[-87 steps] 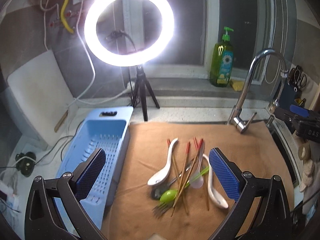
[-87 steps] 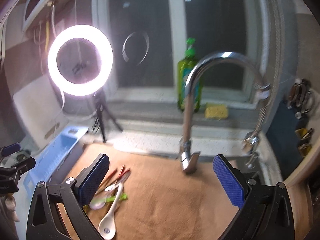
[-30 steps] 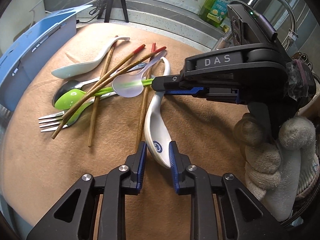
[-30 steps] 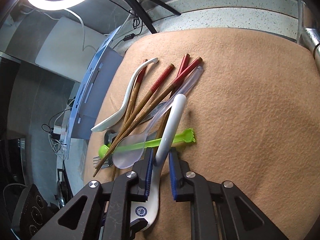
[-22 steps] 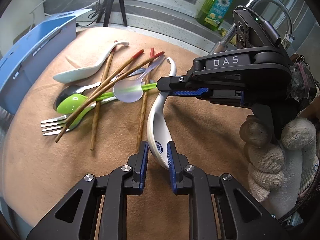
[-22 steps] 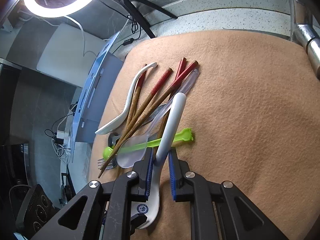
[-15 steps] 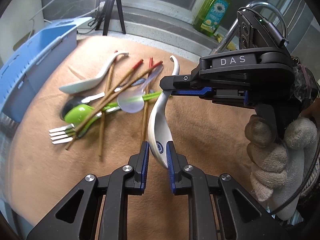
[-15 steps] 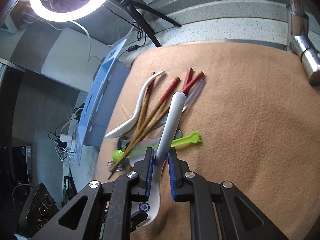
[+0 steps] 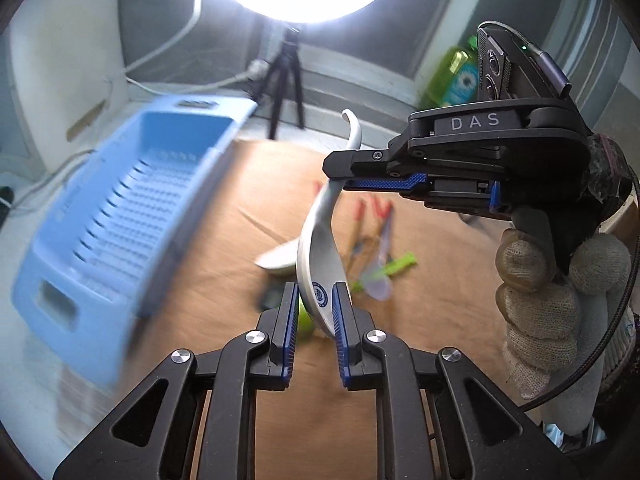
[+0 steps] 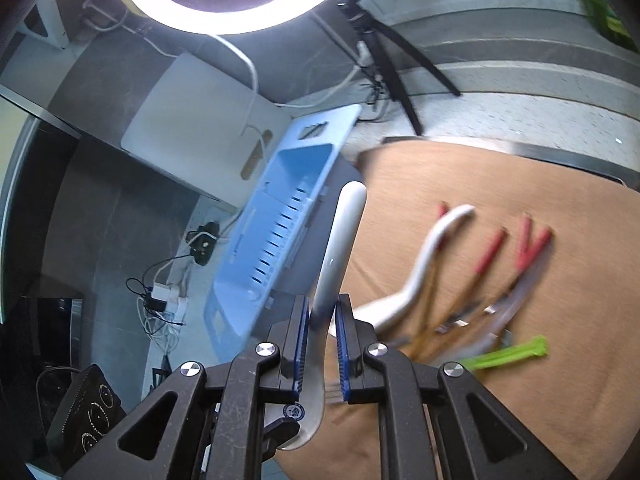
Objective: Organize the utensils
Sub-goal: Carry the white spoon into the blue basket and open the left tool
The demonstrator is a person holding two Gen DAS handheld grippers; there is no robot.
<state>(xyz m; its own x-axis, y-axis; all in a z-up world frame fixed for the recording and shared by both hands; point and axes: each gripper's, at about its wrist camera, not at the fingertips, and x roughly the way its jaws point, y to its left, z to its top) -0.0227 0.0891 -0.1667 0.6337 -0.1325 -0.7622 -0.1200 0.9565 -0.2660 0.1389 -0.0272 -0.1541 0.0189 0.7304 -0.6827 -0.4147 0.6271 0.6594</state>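
Both grippers are holding one white ceramic spoon in the air above the tan mat. The left gripper is clamping the bowl end, its fingers clenched on either side near a round blue emblem. The right gripper, carried in a gloved hand, is pinching the handle further up; its fingers are pressing on the narrow shaft, and the curved handle tip is sticking out past them.

Under the spoon, the remaining utensils are lying blurred on the mat: a second white spoon, red-tipped chopsticks, a clear plastic spoon and a green plastic piece.

The blue slotted basket is sitting on the surface just beside the mat's left edge. A ring light on a tripod is glaring behind it.
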